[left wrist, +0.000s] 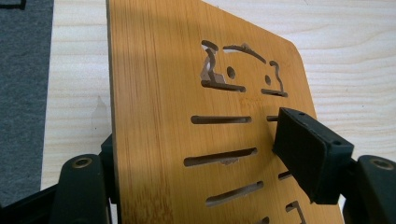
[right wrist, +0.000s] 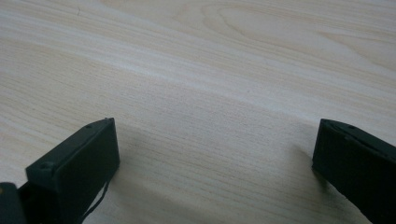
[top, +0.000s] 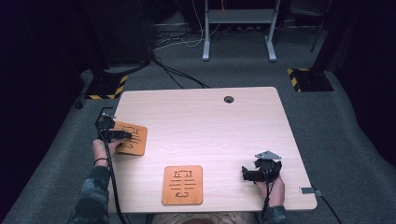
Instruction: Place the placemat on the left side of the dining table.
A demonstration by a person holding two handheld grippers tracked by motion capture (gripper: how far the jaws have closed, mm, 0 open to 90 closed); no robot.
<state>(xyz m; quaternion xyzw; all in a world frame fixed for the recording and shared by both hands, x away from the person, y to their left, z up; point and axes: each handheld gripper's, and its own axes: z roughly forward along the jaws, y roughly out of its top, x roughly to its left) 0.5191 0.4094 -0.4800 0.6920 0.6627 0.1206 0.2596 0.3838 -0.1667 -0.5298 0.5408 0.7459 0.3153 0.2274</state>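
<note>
Two orange-brown wooden boards with cut-out slots lie on the pale table (top: 210,121). One board (top: 182,185) rests flat near the front edge in the middle. The other board (top: 135,140) sits at the table's left edge. My left gripper (top: 114,135) reaches over it from the left. In the left gripper view this board (left wrist: 159,102) stands between the jaws of the left gripper (left wrist: 201,140). One black pad (left wrist: 308,154) hovers just off its slotted face, and the other jaw sits under its left edge. My right gripper (top: 247,173) rests open at the front right, with bare wood between the jaws of the right gripper (right wrist: 215,140).
A round cable hole (top: 229,99) sits near the table's far edge. A small metal clip (top: 310,190) juts from the front right corner. Grey carpet surrounds the table. Yellow-black striped stand bases (top: 107,87) (top: 308,79) and another desk's legs (top: 238,42) stand beyond it.
</note>
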